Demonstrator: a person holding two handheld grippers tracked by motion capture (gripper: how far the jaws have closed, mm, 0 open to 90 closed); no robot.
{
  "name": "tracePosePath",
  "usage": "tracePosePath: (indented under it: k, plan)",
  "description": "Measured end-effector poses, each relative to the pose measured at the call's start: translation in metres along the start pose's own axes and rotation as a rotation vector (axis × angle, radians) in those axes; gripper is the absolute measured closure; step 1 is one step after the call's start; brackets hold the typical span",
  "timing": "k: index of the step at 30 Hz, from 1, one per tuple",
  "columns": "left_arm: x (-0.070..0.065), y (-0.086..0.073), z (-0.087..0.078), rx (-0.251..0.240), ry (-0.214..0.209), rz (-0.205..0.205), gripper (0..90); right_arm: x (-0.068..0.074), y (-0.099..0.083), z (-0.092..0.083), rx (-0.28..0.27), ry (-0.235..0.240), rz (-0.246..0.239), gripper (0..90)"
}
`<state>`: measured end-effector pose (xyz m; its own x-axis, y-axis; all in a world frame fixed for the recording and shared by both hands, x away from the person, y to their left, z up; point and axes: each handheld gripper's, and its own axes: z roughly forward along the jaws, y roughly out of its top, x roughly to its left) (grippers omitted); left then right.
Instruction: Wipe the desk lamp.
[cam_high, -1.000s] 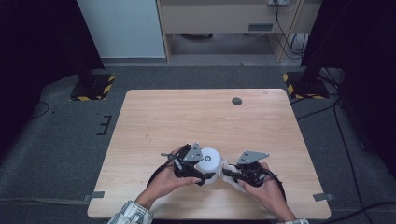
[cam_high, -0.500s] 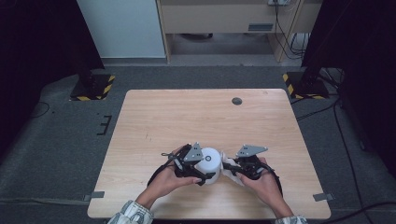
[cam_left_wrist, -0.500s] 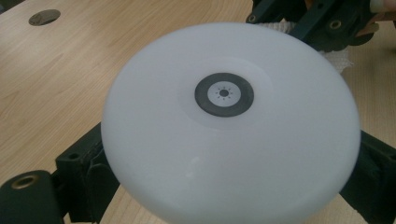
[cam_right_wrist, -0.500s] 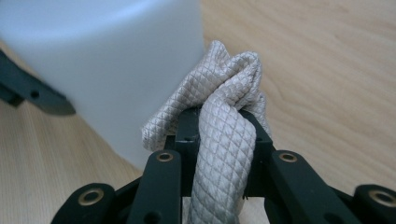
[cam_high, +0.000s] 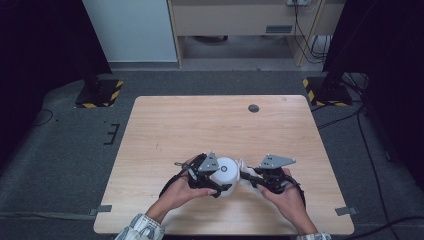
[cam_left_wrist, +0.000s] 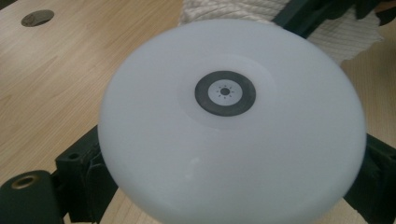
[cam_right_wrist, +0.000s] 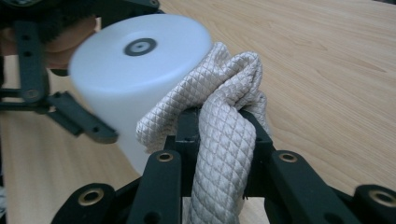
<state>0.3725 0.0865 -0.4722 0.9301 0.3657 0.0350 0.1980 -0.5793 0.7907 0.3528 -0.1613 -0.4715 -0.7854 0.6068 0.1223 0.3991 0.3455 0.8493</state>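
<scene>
A white plastic cup (cam_high: 224, 172) is held bottom-up near the table's front middle, its round base with a grey ring mark (cam_left_wrist: 225, 92) facing the left gripper's camera. My left gripper (cam_high: 216, 182) is shut on the cup, its black jaws against the cup's sides. My right gripper (cam_high: 248, 176) is shut on a bunched white quilted cloth (cam_right_wrist: 223, 122), which presses against the side of the cup (cam_right_wrist: 135, 70). The cloth (cam_left_wrist: 261, 11) also peeks out behind the cup in the left gripper view.
The wooden table (cam_high: 200, 125) has a small dark round hole (cam_high: 253, 108) near its back edge. Black stands with yellow-striped bases (cam_high: 100, 92) sit on the grey floor at both back corners.
The right gripper with the cloth has moved left, up against the cup. The left gripper and cup have stayed nearly still.
</scene>
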Motion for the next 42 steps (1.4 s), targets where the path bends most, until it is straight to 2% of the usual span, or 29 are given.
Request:
tracePosePath:
  k: [2, 5, 8, 10, 17, 21, 26, 28, 31, 34, 42]
  plan:
    - [0.001, 0.001, 0.001, 0.004, -0.004, 0.003, 6.8, -0.005, -0.001, 0.005, 0.013, -0.008, 0.008, 73.5]
    - [0.002, 0.002, 0.002, 0.005, -0.008, 0.006, 6.8, -0.007, -0.008, 0.014, 0.077, -0.019, 0.002, 73.5]
    - [0.003, 0.001, 0.002, 0.007, -0.015, 0.009, 6.8, -0.006, -0.014, 0.018, 0.115, -0.013, 0.006, 73.5]
    - [0.003, 0.001, 0.003, 0.007, -0.015, 0.007, 6.8, -0.005, -0.018, 0.018, 0.122, -0.001, 0.021, 73.5]
    - [0.004, 0.000, 0.004, 0.014, -0.015, 0.014, 6.7, 0.005, -0.026, 0.013, 0.155, 0.022, 0.005, 73.5]
    - [0.005, -0.001, 0.006, 0.025, -0.026, 0.015, 6.7, 0.009, -0.023, 0.007, 0.138, 0.020, -0.008, 73.5]
    - [0.005, -0.003, 0.010, 0.060, -0.024, 0.017, 6.5, 0.000, -0.009, 0.004, 0.057, -0.013, 0.012, 73.5]
    - [0.005, -0.002, 0.010, 0.065, -0.020, 0.016, 6.4, -0.001, -0.005, 0.006, 0.053, -0.021, 0.009, 73.5]
    - [0.006, -0.004, 0.009, 0.030, -0.023, -0.017, 6.6, -0.003, -0.004, 0.006, 0.051, -0.022, 0.008, 73.5]
    - [0.006, -0.002, 0.006, 0.000, -0.027, -0.022, 6.4, -0.004, -0.005, 0.005, 0.051, -0.021, 0.011, 73.4]
    - [0.004, 0.005, -0.005, -0.045, -0.006, -0.031, 5.7, -0.002, -0.004, 0.006, 0.054, -0.014, 0.004, 73.2]
